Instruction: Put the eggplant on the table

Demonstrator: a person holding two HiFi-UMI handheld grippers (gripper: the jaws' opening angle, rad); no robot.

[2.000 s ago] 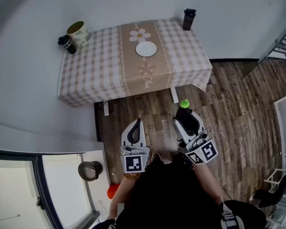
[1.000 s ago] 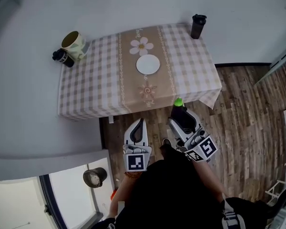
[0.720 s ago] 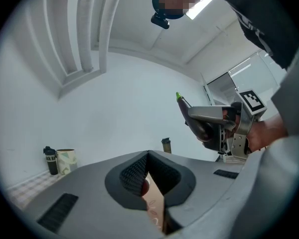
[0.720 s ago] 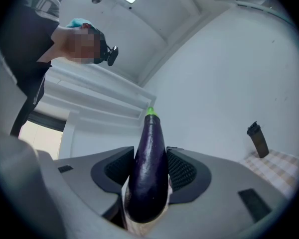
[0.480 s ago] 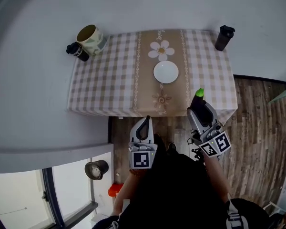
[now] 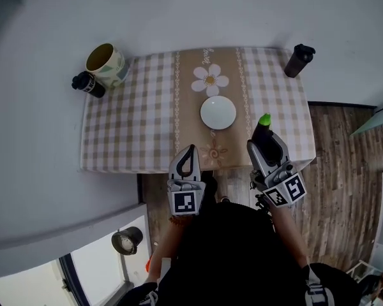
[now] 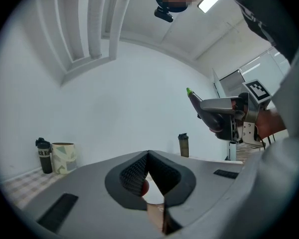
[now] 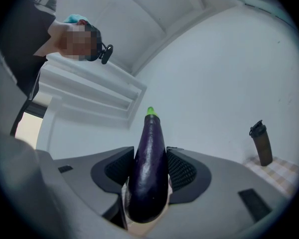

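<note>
A long purple eggplant (image 8: pixel 148 173) with a green tip stands up between the jaws of my right gripper (image 8: pixel 149 176), which is shut on it. In the head view the eggplant (image 6: pixel 263 125) and right gripper (image 6: pixel 268 145) hover over the front right part of the checked table (image 6: pixel 134 126), just right of a white plate (image 6: pixel 218 112). My left gripper (image 6: pixel 189 153) is shut with nothing in it, its tip at the table's front edge. In the left gripper view the shut left gripper (image 7: pixel 148 157) points at the wall, with the right gripper (image 7: pixel 224 116) at the upper right.
A patterned mug (image 6: pixel 106 63) and a black bottle (image 6: pixel 88 83) stand at the table's far left corner. A dark shaker bottle (image 6: pixel 298 60) stands at the far right corner. Wooden floor (image 6: pixel 351 171) lies to the right, and a white wall runs behind the table.
The person has stepped up to the table. The right gripper with the eggplant has gone from above the floor to above the table's front right part. The left gripper reached the front edge.
</note>
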